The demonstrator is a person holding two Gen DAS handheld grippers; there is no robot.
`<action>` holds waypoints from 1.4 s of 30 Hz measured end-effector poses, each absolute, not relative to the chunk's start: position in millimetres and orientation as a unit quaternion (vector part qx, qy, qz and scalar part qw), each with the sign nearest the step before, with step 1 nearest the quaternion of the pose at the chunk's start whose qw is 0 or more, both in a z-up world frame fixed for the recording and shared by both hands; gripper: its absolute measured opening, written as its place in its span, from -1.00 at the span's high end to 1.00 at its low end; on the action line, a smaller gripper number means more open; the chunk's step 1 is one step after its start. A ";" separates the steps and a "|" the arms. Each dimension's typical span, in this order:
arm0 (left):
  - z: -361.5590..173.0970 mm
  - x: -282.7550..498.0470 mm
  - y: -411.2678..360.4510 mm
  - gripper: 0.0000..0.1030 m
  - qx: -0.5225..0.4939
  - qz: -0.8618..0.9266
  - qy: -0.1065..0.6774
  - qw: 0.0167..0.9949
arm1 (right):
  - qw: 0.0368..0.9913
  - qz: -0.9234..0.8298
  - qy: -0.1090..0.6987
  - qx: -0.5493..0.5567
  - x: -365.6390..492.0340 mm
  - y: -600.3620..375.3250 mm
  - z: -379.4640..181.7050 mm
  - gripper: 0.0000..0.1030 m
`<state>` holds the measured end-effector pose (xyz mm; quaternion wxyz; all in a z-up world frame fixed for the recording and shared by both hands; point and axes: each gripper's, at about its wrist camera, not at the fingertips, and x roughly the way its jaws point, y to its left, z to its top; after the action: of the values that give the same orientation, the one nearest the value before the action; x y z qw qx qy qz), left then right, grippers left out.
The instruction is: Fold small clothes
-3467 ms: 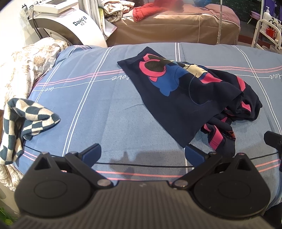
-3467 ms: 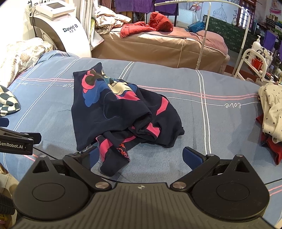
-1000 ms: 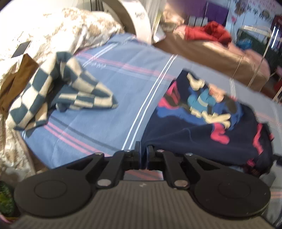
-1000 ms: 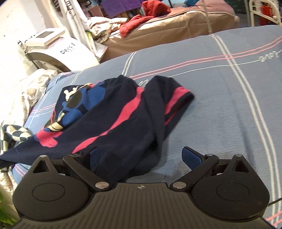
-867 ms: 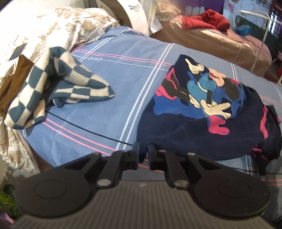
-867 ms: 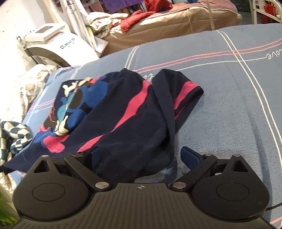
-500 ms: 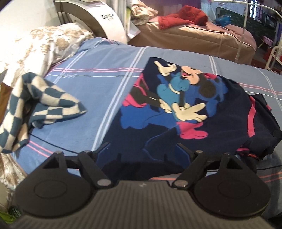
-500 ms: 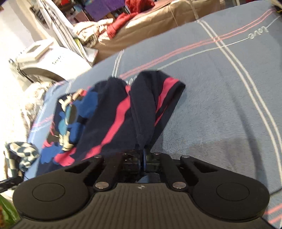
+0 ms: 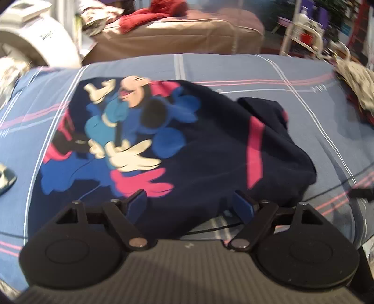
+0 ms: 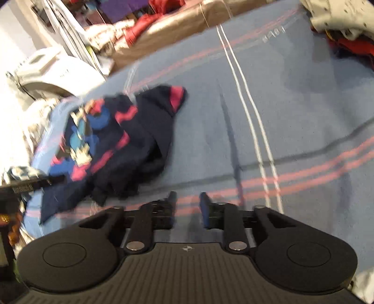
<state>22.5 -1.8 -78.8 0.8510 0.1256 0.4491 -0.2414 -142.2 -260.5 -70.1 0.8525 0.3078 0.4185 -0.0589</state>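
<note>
Navy cartoon-print garment (image 9: pixel 182 145): lies on the blue striped bed (image 9: pixel 233 67), print side up, main panel spread roughly flat. Its right portion, towards 3 o'clock in the left wrist view, is bunched, with a pink-striped sleeve (image 9: pixel 256 149) folded over itself. In the right wrist view the same garment (image 10: pixel 112 140) sits at 9 to 10 o'clock, its near edge rumpled; the frame is motion-blurred.

Change noted: a second ago the left claw (image 9: pixel 190 207) was pinched on the near hem; its fingers now stand wide apart, astride that hem, gripping nothing. Half a second ago the right claw (image 10: pixel 187 208) was clamped on the sleeve side; it is now parted with a narrow gap, over bare bedsheet, clear of the cloth.

Assessment: both releases indicate the spreading step is finished on the left side only. The right side needs flattening before any fold.

Surroundings: checked cloth (image 9: pixel 5 179) at 9 o'clock; clothes pile (image 10: pixel 339 21) at 1 o'clock
</note>
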 end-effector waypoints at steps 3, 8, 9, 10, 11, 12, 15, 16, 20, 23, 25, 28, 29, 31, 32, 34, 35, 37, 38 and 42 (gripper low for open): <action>-73.0 10.6 -13.1 -0.55 0.139 -0.249 0.438 0.853 | 0.850 -0.017 0.390 0.353 -113.6 -252.2 -75.3 -1.00; -73.1 10.9 9.7 -0.66 0.118 -0.221 0.453 0.855 | 0.812 0.049 0.432 0.391 -61.8 -225.6 -109.7 -0.11; -74.2 12.5 17.8 -0.66 0.115 -0.211 0.459 0.855 | 0.809 0.053 0.437 0.389 -53.8 -222.7 -112.1 0.83; -75.6 13.7 25.3 -0.66 0.113 -0.201 0.463 0.856 | 0.812 0.055 0.436 0.385 -45.0 -221.7 -110.6 0.82; -77.4 15.2 32.9 -0.66 0.110 -0.193 0.467 0.856 | 0.820 0.058 0.429 0.375 -36.9 -222.3 -105.3 0.82; -79.1 16.7 40.0 -0.66 0.107 -0.188 0.471 0.855 | 0.829 0.063 0.423 0.359 -28.2 -224.0 -96.1 0.83; -82.8 22.2 56.7 -0.66 0.094 -0.176 0.478 0.855 | 0.847 0.089 0.399 0.339 17.7 -234.0 -60.2 0.84; -82.8 24.1 60.3 -0.66 0.089 -0.174 0.479 0.856 | 0.850 0.101 0.390 0.341 38.2 -237.3 -47.0 0.84; -78.4 28.1 70.5 -0.66 0.070 -0.169 0.473 0.862 | 0.877 0.125 0.348 0.308 139.5 -230.7 15.2 0.86; -75.7 29.5 79.4 -0.68 0.067 -0.157 0.471 0.865 | 0.889 0.112 0.326 0.301 218.6 -218.8 54.1 0.89; -76.2 30.4 86.8 -0.69 0.061 -0.143 0.476 0.866 | 0.894 0.097 0.317 0.300 265.1 -210.3 69.7 0.89; -81.4 35.9 100.2 -0.70 0.043 -0.129 0.489 0.862 | 0.904 0.091 0.308 0.282 312.2 -199.8 65.3 -0.04; -82.6 38.2 103.4 -0.70 0.041 -0.126 0.491 0.861 | 0.903 0.079 0.326 0.268 320.8 -197.0 56.6 -0.40; -83.5 42.2 108.4 -0.70 0.040 -0.124 0.488 0.863 | 0.905 0.024 0.354 0.236 311.4 -193.8 33.4 -1.00; -84.6 44.6 110.3 -0.71 0.039 -0.124 0.487 0.864 | 0.913 0.018 0.347 0.213 301.9 -192.1 24.3 -1.00; -89.4 52.4 108.8 -0.72 0.029 -0.131 0.491 0.861 | 0.921 0.029 0.347 0.175 280.0 -193.6 7.2 -1.00; -91.3 56.4 106.7 -0.72 0.024 -0.137 0.495 0.858 | 0.918 0.039 0.359 0.165 267.6 -195.9 -2.6 -1.00; -93.9 63.1 96.3 -0.72 0.019 -0.157 0.495 0.854 | 0.905 0.067 0.388 0.162 243.2 -200.9 -20.8 -1.00; -95.0 65.9 90.9 -0.72 0.020 -0.167 0.492 0.854 | 0.896 0.080 0.405 0.163 229.5 -204.8 -31.5 -1.00; -100.5 73.2 61.6 -0.72 0.036 -0.192 0.488 0.851 | 0.861 0.085 0.480 0.145 189.0 -208.9 -71.7 -1.00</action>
<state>73.2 61.6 -100.5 0.8508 0.0363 0.4878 -0.1921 189.0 -208.9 -71.7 0.8610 0.1453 0.4799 0.0854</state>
